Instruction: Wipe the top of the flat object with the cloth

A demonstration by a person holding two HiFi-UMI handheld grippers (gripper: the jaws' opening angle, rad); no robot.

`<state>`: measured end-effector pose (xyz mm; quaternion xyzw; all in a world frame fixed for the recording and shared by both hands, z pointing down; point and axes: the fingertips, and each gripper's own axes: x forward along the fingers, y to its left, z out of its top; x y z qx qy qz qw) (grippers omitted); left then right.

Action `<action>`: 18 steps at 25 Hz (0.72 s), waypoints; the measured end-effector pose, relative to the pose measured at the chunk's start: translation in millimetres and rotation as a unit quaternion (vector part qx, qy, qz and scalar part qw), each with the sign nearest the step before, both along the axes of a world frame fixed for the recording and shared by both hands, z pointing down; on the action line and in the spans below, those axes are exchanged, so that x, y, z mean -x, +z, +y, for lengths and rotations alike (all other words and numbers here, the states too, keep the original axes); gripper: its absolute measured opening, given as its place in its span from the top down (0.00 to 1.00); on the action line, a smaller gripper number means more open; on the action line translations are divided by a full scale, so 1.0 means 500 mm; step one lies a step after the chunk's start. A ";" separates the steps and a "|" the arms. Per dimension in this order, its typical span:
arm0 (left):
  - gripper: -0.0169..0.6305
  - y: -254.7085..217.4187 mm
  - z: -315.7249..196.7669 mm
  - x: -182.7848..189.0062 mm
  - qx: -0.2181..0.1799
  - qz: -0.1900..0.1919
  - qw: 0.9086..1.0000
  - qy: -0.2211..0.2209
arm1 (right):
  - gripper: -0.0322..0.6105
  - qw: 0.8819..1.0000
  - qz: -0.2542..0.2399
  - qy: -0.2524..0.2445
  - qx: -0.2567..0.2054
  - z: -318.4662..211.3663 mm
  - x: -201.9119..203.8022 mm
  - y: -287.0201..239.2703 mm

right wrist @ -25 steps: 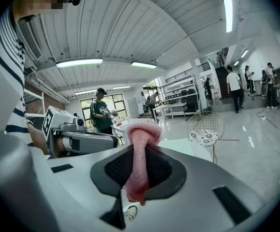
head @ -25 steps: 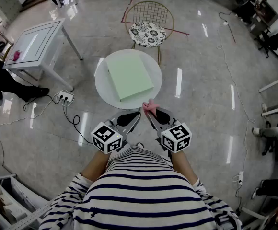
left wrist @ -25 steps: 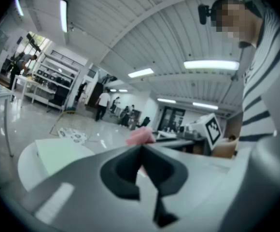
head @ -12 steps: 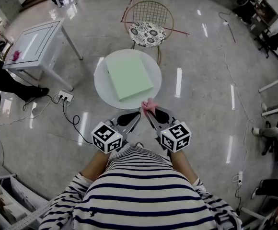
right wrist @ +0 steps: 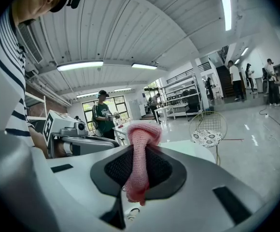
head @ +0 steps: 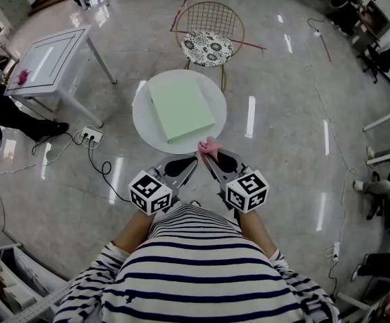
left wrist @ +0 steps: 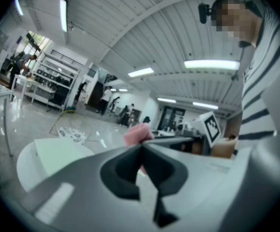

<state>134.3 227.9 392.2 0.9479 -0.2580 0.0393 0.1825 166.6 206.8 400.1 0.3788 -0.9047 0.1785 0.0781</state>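
**Flat object** (head: 181,108): a pale green rectangular slab lying flat on the round white bench (head: 143,128). It takes up most of the bench top, with one corner towards the near rim. Its upper face is bare.

**Cloth** (head: 210,147): a small pink knitted piece, bunched and held upright at the near rim of the bench, just short of the flat object and not touching it.

**Right gripper** (head: 207,156): its jaws are closed on the cloth. In the right gripper view the fabric (right wrist: 139,163) is pinched between the dark pads, with a fold above them and a tail hanging below.

**Left gripper** (head: 193,161): it sits just beside the right gripper. Its jaws are fully together with nothing between them (left wrist: 142,151).

**Surroundings:** a wire chair (head: 208,42) with a patterned cushion stands beyond the bench. A power strip (head: 91,137) lies on the glossy floor (head: 282,133) to the left.
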 end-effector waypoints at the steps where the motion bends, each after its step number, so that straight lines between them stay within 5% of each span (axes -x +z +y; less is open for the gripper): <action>1: 0.96 0.000 -0.002 0.001 0.000 0.000 1.000 -0.001 | 0.87 1.000 -0.005 -0.001 0.000 -0.002 0.001 -0.003; 18: 0.95 0.004 -0.009 -0.004 -0.001 -0.001 1.000 0.003 | 0.87 1.000 -0.022 -0.015 -0.004 -0.007 0.003 -0.010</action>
